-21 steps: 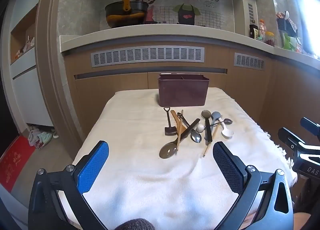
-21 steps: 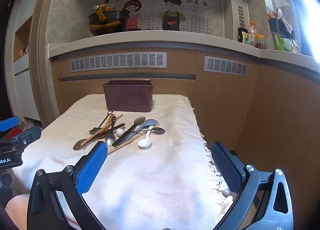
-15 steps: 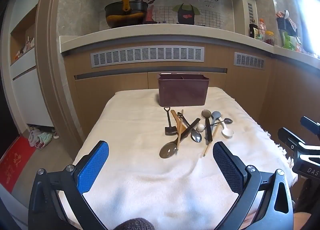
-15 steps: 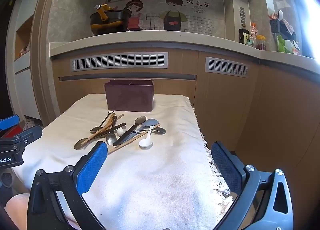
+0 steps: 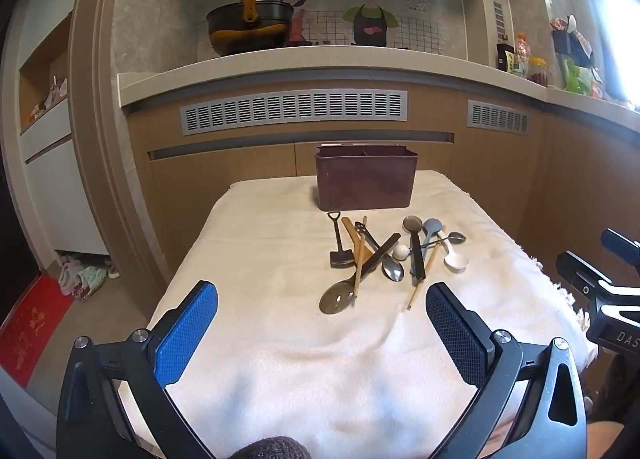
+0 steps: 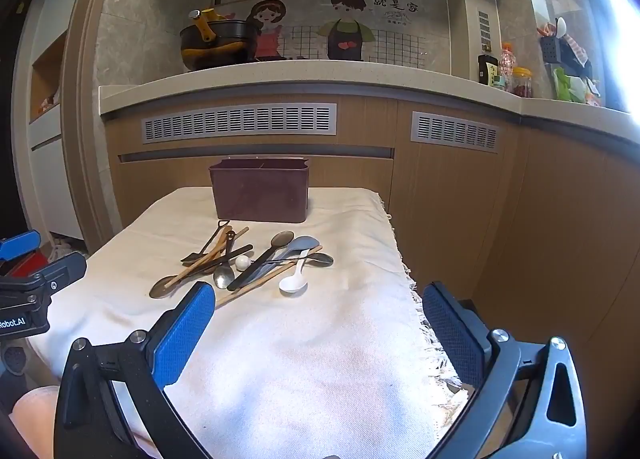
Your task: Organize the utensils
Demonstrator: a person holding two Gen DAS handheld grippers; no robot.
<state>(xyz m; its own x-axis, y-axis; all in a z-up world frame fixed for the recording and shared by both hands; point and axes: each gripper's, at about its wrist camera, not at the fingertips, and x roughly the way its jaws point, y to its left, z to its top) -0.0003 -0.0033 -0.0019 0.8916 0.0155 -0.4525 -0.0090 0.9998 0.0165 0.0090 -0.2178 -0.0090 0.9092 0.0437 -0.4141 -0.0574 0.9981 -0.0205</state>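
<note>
A pile of utensils (image 5: 384, 255) lies on the white cloth-covered table (image 5: 280, 331): a small black shovel-shaped spoon (image 5: 340, 243), wooden chopsticks, metal spoons, a grey spoon and a white spoon (image 5: 454, 259). A dark maroon divided holder (image 5: 366, 183) stands behind them. The pile (image 6: 256, 259) and holder (image 6: 260, 191) also show in the right wrist view. My left gripper (image 5: 320, 315) is open and empty, short of the pile. My right gripper (image 6: 316, 311) is open and empty, near the white spoon (image 6: 294, 279).
The table's fringed right edge (image 6: 416, 299) drops off beside a wooden cabinet (image 6: 460, 199). A counter (image 5: 320, 67) with a black pot (image 5: 248, 25) runs behind. The right gripper's body (image 5: 600, 291) shows at right in the left wrist view.
Both grippers have crept slightly forward toward the utensils. Nothing on the table has moved.
</note>
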